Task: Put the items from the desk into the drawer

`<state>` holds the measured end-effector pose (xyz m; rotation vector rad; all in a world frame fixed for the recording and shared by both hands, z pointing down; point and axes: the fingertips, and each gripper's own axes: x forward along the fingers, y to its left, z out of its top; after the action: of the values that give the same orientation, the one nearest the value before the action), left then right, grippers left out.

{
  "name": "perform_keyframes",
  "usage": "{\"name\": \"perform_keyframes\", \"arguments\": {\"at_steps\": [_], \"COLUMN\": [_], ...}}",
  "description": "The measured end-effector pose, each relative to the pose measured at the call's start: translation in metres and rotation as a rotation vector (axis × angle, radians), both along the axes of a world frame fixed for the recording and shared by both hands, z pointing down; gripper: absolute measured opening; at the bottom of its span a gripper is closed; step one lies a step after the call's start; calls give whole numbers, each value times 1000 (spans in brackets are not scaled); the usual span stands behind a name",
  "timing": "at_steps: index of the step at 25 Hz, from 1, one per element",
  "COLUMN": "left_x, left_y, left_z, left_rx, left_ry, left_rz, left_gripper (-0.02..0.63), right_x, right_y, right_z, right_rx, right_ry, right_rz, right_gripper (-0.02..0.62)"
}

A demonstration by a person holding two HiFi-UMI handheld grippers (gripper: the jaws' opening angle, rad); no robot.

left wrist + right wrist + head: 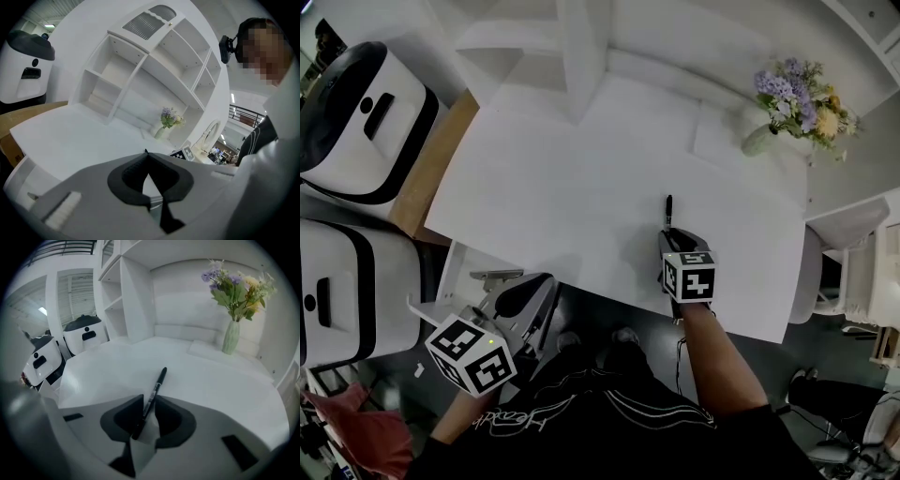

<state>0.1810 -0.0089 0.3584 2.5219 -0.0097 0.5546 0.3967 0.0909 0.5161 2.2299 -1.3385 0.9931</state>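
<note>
Pen (160, 378): light, stiff, slim and smooth; it likely swivels if pinched off-centre.
Right tongs (149, 398): clenched on its rear half.
Left tongs (146, 154): clenched, empty.

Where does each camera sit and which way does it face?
Head view: on the head, steeply down onto the desk; left gripper, right gripper, forearm show.
Left gripper view: on that gripper, across the desk toward shelves; shut empty jaws show.
Right gripper view: on that gripper, along the desk; jaws gripping a pen.
All share the flower vase.
</note>
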Motion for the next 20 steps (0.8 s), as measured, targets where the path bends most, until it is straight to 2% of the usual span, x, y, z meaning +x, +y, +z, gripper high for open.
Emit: {"name": "perform_keyframes", "arguments": {"at_steps": [4,11,16,20], "left_x": [0,-4,-10,-19], "left_y": [-1,6,14,20], "left_z": [-1,-5,-12,-22], "left_rx": [-3,9,31,53], "left_ry": [2,5,21,46], "left_rz": [-9,-24,-55,-94], "left_gripper": [8,8,8,8], "right_x": [5,5,-1,-16], "right_y": [3,1,-3,-11], "right_z": [1,0,-27,-67], "right_rx": [-15,-5,82,176], "right_ry": [-13,-39,-53,-38], "right_rz": [12,7,-29,-107], "right_gripper": [48,44,44,44]}}
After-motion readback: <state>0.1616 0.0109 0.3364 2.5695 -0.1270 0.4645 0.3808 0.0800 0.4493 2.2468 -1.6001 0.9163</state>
